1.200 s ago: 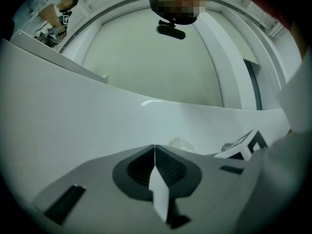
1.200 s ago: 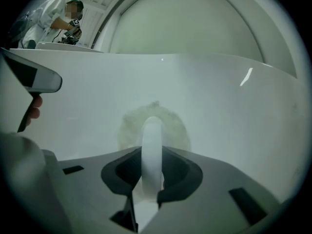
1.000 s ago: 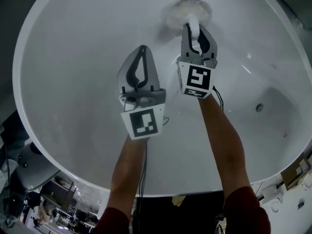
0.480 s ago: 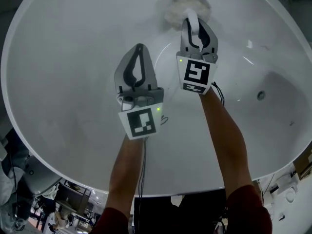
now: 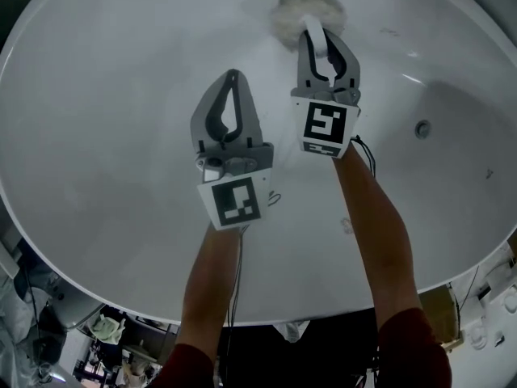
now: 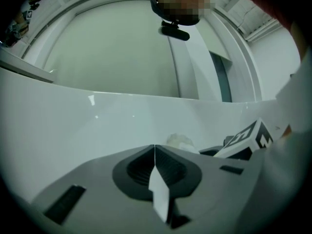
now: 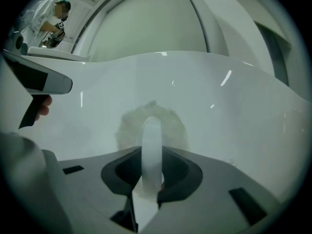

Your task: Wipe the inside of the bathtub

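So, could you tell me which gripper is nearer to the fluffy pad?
Right. The right gripper clamps the white handle of the fluffy pad; the left gripper hangs shut beside it, short of the pad.

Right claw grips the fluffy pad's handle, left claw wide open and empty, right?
No: the left claw is shut, jaws together, empty, as the left gripper view shows. The right claw does grip the handle of the fluffy pad.

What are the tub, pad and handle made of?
Tub: glossy white with sharp highlights; acrylic or enamel, can't tell which.
Pad: fluffy off-white with a fuzzy edge; probably wool or microfibre.
Handle, gripped by the right tool: smooth white band, likely plastic.
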{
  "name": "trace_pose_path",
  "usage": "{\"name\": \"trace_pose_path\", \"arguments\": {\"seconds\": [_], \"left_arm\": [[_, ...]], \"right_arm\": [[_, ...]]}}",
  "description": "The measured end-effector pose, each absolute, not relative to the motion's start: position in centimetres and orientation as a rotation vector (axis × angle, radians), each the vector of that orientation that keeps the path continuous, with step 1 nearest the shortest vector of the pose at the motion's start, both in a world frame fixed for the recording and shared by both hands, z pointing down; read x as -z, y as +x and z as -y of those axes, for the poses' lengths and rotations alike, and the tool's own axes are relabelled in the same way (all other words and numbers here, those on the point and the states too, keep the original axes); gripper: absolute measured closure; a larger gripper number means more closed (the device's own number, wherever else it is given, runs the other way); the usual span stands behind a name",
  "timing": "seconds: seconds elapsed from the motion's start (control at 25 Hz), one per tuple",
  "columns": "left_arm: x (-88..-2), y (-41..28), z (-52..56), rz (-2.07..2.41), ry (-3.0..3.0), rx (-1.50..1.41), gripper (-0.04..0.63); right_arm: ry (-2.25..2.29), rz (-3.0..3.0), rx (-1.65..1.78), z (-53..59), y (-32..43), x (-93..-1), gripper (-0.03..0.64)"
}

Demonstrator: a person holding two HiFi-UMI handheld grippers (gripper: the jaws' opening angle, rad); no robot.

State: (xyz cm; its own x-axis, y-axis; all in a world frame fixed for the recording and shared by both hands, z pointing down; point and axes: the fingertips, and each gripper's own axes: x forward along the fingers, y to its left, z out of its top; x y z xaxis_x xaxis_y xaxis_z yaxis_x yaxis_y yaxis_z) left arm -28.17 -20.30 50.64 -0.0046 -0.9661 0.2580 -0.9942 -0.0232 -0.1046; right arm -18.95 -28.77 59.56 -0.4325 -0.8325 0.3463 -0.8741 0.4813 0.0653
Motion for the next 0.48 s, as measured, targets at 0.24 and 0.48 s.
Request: {"name": "trace_pose_path", "arguments": {"seconds": [0.24, 0.48], "left_arm": [[-51.2, -18.8, 21.5, 2.038, 2.226, -0.411, 0.578], [-51.3, -11.3, 21.9, 1.990, 2.292, -0.421, 0.578]], "right_arm": [[1.533, 2.336, -0.197, 29.4, -8.8, -60.7, 0.523], [1.574, 2.293, -0.222, 29.7, -1.1, -62.2, 0.523]]}}
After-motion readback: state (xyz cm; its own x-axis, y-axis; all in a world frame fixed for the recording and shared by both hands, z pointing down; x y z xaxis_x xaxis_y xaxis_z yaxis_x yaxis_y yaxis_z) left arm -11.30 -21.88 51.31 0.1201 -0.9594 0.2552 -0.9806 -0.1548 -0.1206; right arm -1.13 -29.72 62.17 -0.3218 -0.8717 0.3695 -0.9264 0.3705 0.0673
